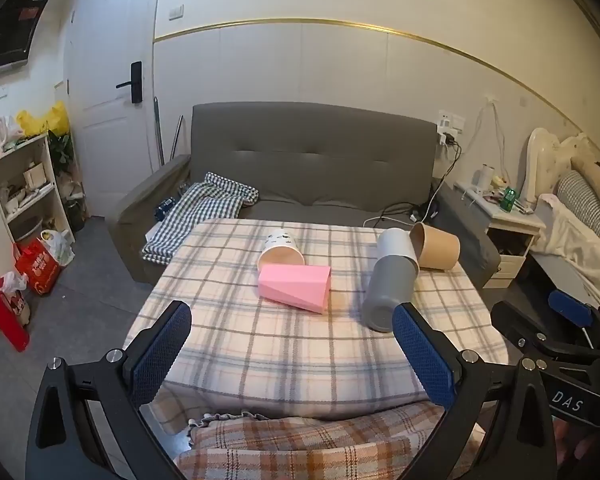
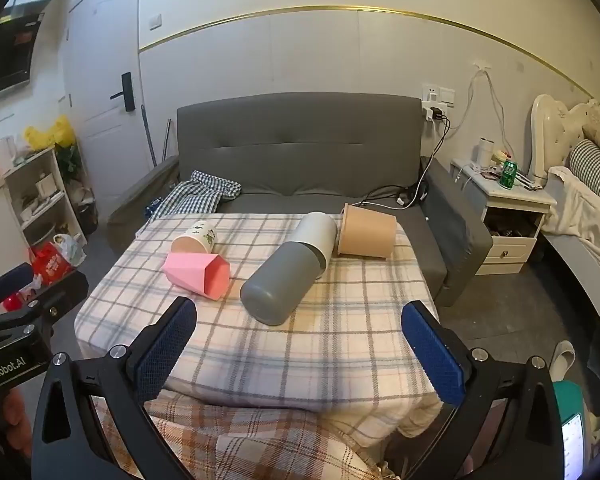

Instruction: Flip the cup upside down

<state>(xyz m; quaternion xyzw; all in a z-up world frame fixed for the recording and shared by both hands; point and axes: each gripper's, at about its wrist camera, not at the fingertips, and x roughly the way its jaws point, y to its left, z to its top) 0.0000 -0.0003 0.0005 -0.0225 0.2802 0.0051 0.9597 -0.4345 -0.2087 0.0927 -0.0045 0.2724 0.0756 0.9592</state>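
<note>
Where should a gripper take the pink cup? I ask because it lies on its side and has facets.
Grip the pink faceted cup across its middle, pads on two opposite flat facets, coming from above and the near side. Its mouth faces right, so the right gripper, wide open, probably suits.

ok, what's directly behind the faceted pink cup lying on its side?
A white printed cup, also on its side, mouth toward the camera. The faceted pink cup covers its lower rim; contact unclear.

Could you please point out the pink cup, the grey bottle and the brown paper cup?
pink cup (image 1: 296, 286), left wrist view, faceted side.
grey bottle (image 2: 278, 284), right wrist view, dark body.
brown paper cup (image 2: 366, 236), right wrist view, side wall.
</note>
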